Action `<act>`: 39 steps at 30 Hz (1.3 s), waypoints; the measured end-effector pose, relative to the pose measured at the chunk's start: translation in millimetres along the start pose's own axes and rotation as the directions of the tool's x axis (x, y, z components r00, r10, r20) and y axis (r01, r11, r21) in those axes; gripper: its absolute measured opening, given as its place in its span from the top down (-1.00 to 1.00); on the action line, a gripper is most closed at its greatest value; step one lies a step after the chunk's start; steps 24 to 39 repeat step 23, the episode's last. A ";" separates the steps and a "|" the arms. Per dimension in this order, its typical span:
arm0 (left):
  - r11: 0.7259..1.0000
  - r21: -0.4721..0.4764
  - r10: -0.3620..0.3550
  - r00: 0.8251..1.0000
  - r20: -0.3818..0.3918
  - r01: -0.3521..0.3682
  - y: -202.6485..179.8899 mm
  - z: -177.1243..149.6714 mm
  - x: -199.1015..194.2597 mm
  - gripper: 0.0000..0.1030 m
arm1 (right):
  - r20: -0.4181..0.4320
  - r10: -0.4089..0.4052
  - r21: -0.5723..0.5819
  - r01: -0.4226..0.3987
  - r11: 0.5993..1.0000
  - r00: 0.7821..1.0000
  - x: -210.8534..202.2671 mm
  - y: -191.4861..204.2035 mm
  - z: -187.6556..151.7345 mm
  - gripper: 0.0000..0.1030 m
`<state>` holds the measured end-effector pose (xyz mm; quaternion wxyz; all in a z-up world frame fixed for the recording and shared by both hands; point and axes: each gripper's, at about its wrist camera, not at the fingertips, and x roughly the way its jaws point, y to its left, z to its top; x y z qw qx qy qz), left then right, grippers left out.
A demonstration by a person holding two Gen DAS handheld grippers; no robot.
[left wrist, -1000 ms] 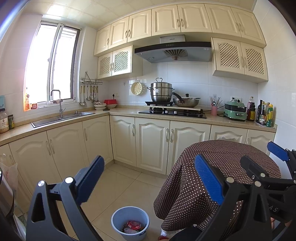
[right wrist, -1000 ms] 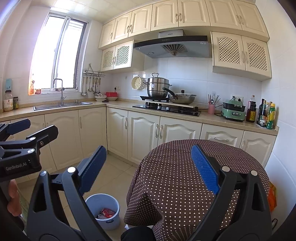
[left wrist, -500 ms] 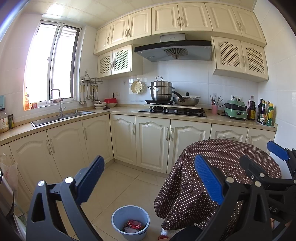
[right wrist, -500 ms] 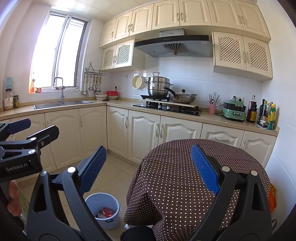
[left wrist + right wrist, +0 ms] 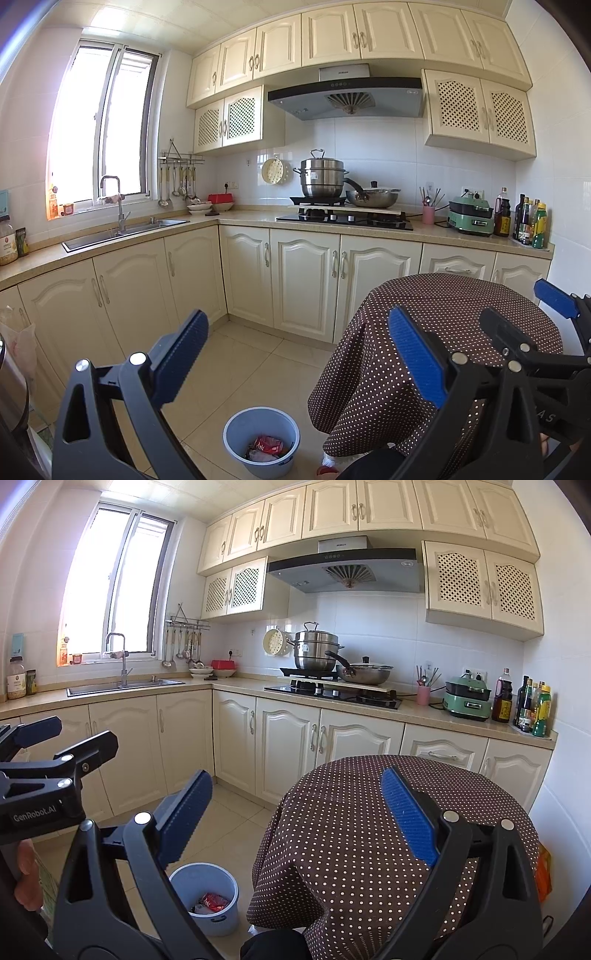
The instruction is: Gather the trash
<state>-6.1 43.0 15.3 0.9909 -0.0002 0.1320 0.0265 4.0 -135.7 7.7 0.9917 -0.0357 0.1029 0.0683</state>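
While both claws hang spread and empty, the blue bin (image 5: 261, 439) with the trash (image 5: 269, 445) in it stands on the floor just beside the dotted surface (image 5: 369, 812), below the left claw (image 5: 295, 354), nearer it than the right claw (image 5: 295, 812); cream kitchen cabinets (image 5: 306, 284) lie beyond.

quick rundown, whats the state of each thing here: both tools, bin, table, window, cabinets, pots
left tool: open, holds nothing
right tool: open, holds nothing
bin: upright on the floor, no lid, some trash inside
table: covered by dotted cloth, top bare
window: cannot tell if open
lower cabinet doors: shut
steamer pot: lid on, on the stove
pan: lid on
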 end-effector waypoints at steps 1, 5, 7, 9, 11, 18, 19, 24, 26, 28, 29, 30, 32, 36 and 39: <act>1.000 0.001 0.000 1.000 -0.001 0.000 -0.2 1.0 0.8 -0.87 | 0.000 0.000 0.000 0.000 1.000 1.000 -0.1 0.0 -0.7 -0.77; 1.000 0.001 0.000 1.000 -0.005 0.000 -0.3 1.1 2.2 -0.87 | -0.003 -0.001 0.001 0.001 1.000 1.000 0.3 -0.6 -1.8 -0.78; 1.000 0.001 0.000 1.000 -0.007 0.000 -0.2 0.8 2.4 -0.87 | -0.003 0.000 0.001 0.000 1.000 1.000 0.4 -1.2 -1.9 -0.77; 1.000 0.001 0.000 1.000 -0.009 0.000 0.4 0.0 3.1 -0.87 | -0.004 -0.001 0.001 0.001 1.000 1.000 0.7 -1.8 -2.2 -0.77; 1.000 0.002 0.001 1.000 -0.012 -0.001 0.9 -0.3 4.0 -0.87 | -0.006 -0.002 0.001 0.002 1.000 1.000 0.9 -1.9 -3.2 -0.77; 1.000 0.004 0.012 0.999 -0.038 -0.011 3.4 -2.9 12.8 -0.87 | -0.019 -0.013 0.007 0.013 1.000 1.000 4.8 -5.9 -6.4 -0.78; 1.000 0.005 0.013 0.999 -0.043 -0.013 3.6 -3.2 14.6 -0.87 | -0.021 -0.015 0.008 0.016 1.000 1.000 6.0 -7.1 -6.9 -0.78; 0.999 0.016 0.034 0.997 -0.070 -0.033 4.5 -9.5 25.8 -0.87 | -0.054 -0.023 0.003 0.023 1.000 0.998 21.7 -19.3 -8.2 -0.79; 0.999 0.016 0.034 0.997 -0.070 -0.033 4.5 -9.5 25.8 -0.87 | -0.054 -0.023 0.003 0.023 1.000 0.998 21.7 -19.3 -8.2 -0.79; 0.999 0.016 0.034 0.997 -0.070 -0.033 4.5 -9.5 25.8 -0.87 | -0.054 -0.023 0.003 0.023 1.000 0.998 21.7 -19.3 -8.2 -0.79; 0.999 0.016 0.034 0.997 -0.070 -0.033 4.5 -9.5 25.8 -0.87 | -0.054 -0.023 0.003 0.023 1.000 0.998 21.7 -19.3 -8.2 -0.79; 0.999 0.016 0.034 0.997 -0.070 -0.033 4.5 -9.5 25.8 -0.87 | -0.054 -0.023 0.003 0.023 1.000 0.998 21.7 -19.3 -8.2 -0.79; 0.999 0.016 0.034 0.997 -0.070 -0.033 4.5 -9.5 25.8 -0.87 | -0.054 -0.023 0.003 0.023 1.000 0.998 21.7 -19.3 -8.2 -0.79; 0.999 0.016 0.034 0.997 -0.070 -0.033 4.5 -9.5 25.8 -0.87 | -0.054 -0.023 0.003 0.023 1.000 0.998 21.7 -19.3 -8.2 -0.79; 0.999 0.016 0.034 0.997 -0.070 -0.033 4.5 -9.5 25.8 -0.87 | -0.054 -0.023 0.003 0.023 1.000 0.998 21.7 -19.3 -8.2 -0.79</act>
